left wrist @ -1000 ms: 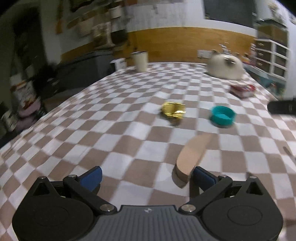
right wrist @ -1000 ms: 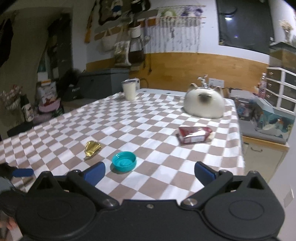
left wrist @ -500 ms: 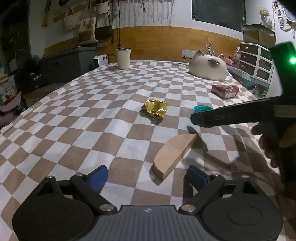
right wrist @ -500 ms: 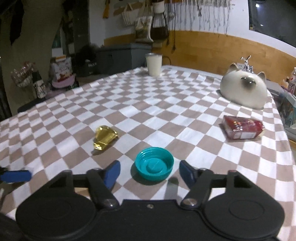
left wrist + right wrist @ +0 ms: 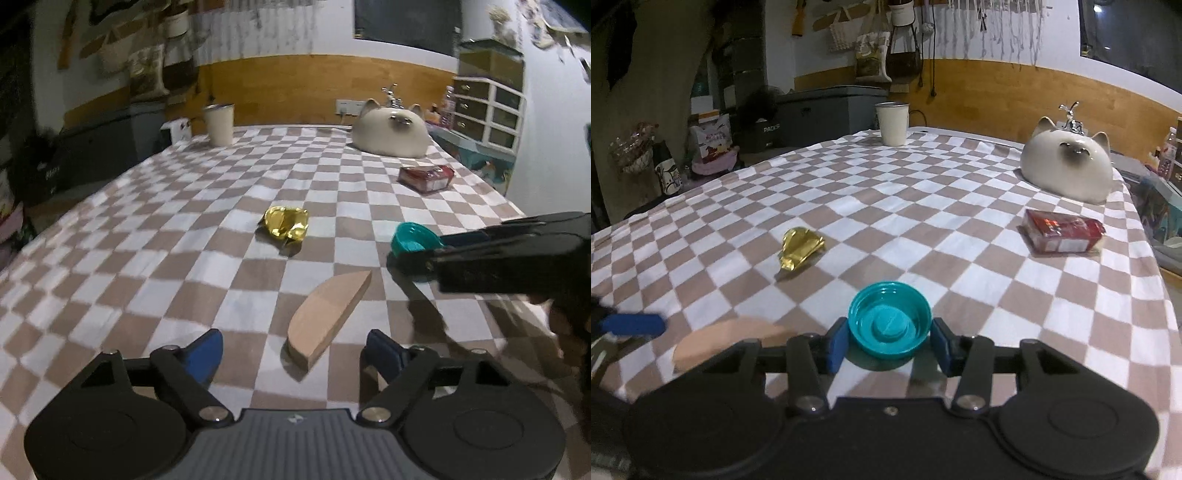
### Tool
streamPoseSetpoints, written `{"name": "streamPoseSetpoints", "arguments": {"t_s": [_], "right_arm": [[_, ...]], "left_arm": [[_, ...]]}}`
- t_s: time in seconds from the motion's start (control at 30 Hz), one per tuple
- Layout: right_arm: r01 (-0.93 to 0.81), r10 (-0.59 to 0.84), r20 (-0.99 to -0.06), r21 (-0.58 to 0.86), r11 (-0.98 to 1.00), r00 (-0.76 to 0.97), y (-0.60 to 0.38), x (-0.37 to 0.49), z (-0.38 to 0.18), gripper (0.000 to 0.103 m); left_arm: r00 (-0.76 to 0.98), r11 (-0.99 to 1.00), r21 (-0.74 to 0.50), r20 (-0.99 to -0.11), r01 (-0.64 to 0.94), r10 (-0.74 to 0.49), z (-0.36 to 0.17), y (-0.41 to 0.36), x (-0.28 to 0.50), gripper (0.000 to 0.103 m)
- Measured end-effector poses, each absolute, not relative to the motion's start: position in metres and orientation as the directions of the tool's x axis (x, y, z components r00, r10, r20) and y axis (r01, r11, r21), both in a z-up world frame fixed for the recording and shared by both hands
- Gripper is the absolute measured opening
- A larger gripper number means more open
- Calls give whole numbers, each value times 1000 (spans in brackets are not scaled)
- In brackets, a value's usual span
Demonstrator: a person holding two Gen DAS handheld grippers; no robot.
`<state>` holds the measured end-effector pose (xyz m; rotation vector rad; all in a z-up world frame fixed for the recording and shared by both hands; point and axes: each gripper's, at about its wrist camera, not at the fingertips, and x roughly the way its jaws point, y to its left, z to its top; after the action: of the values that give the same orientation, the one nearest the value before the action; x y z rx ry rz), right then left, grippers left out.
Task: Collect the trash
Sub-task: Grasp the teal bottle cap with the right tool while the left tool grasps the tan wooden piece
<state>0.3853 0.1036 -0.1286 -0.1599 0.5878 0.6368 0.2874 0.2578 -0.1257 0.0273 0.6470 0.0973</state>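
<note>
- Teal plastic: a bottle cap (image 5: 889,324) sits open side up between the blue pads (image 5: 836,344) of the right gripper (image 5: 888,341), which closes narrowly on it from both sides; whether the cap is lifted off the checked tablecloth (image 5: 923,206) or rests on it cannot be told from the right wrist view.
- From the left wrist view the same cap (image 5: 413,238) shows only in part, its near rim covered by the dark, blurred body of the right gripper (image 5: 439,243) reaching in from the right edge.
- Left gripper (image 5: 293,350) hangs low over the cloth with its jaws wide apart and nothing between them; a half-round wooden piece (image 5: 328,314) lies just ahead of its right pad (image 5: 382,352).
- In the right wrist view that wooden piece (image 5: 727,338) is blurred and partly cut off by the gripper's frame.
- Crumpled gold foil wrapper (image 5: 286,223) lies near the middle of the cloth, apart from the cap.
- Red packet (image 5: 1062,230) lies near the right edge of the table, its print too small to read.
- Cream cat-shaped ceramic piece (image 5: 1069,166) and a pale cup (image 5: 892,123) stand at the far end.
- Person's hand at the lower right of the left wrist view is dark and hard to make out.
</note>
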Motion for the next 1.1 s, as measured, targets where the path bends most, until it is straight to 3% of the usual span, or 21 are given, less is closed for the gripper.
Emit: {"name": "streamPoseSetpoints", "arguments": {"t_s": [0.1,0.17,0.33,0.43,0.63,0.83,0.9,1.1], "right_arm": [[-602,529,-552,61,796,644,94,375,-128,48],[-598,537,-544,79,798,644,88,369,-127,48],[-591,546,-531,103,800,647,76,354,-126,48],[-579,544,-527,117,807,653,69,349,-126,48],[-559,541,-526,143,817,656,58,342,-127,48],[-557,536,-527,136,819,659,55,332,-127,48],[-557,534,-528,133,820,661,55,330,-126,48],[-559,527,-533,117,821,662,53,323,-126,48]], "left_arm": [[804,993,98,-585,-62,108,-123,257,296,78],[805,995,94,-588,-31,81,-122,257,301,68],[812,992,61,-581,107,-52,-119,241,292,65],[816,988,93,-576,120,-45,-119,231,291,61],[808,991,110,-590,78,2,-122,233,303,41],[804,992,104,-595,78,0,-121,239,318,40],[803,991,95,-596,94,-19,-123,238,318,32],[808,991,111,-590,73,6,-119,230,308,27]]}}
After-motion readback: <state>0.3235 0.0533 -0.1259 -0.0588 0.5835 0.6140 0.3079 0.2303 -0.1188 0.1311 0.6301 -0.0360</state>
